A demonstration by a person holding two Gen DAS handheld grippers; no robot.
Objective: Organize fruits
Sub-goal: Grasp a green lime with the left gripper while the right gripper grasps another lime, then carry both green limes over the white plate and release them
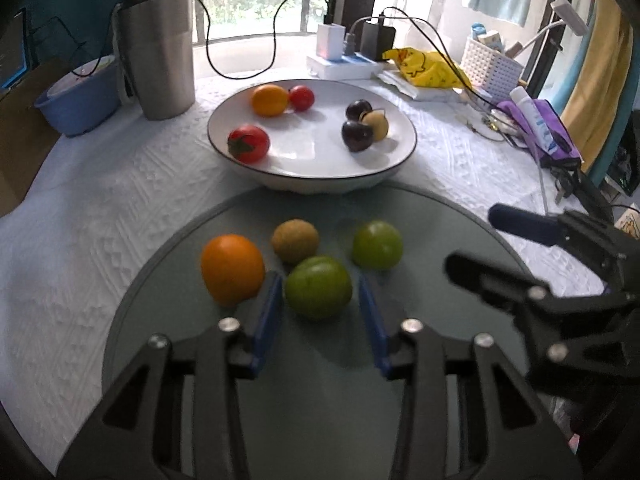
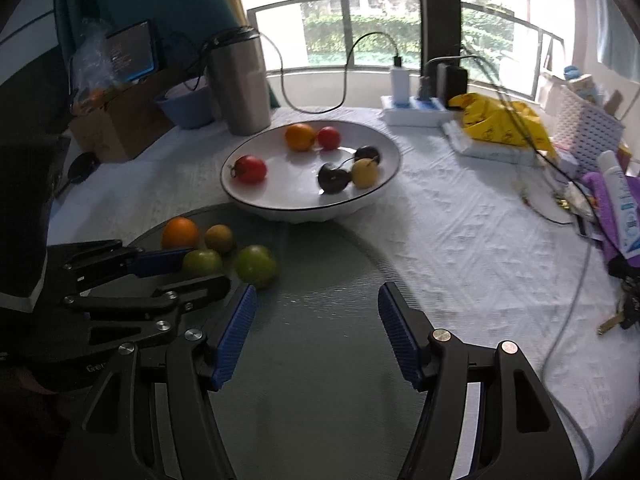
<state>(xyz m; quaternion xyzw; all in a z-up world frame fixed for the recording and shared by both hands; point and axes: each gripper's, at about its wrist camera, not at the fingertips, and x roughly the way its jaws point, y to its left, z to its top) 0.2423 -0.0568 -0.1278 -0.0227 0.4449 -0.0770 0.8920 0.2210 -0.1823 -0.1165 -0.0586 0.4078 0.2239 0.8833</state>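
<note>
Green fruit point(image 1: 318, 286) on the grey mat point(image 1: 304, 400) sits between your left gripper point(image 1: 320, 300)'s wide-spread pads, so close squarely and gently; right gripper point(image 2: 314, 320) hangs wide, holding nothing, over bare mat.

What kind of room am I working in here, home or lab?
Most likely a home, at a table by a balcony window. A white embossed tablecloth carries everyday clutter: a steel tumbler, chargers on a power strip and a white basket of toiletries. Laundry seems to hang outside.
</note>
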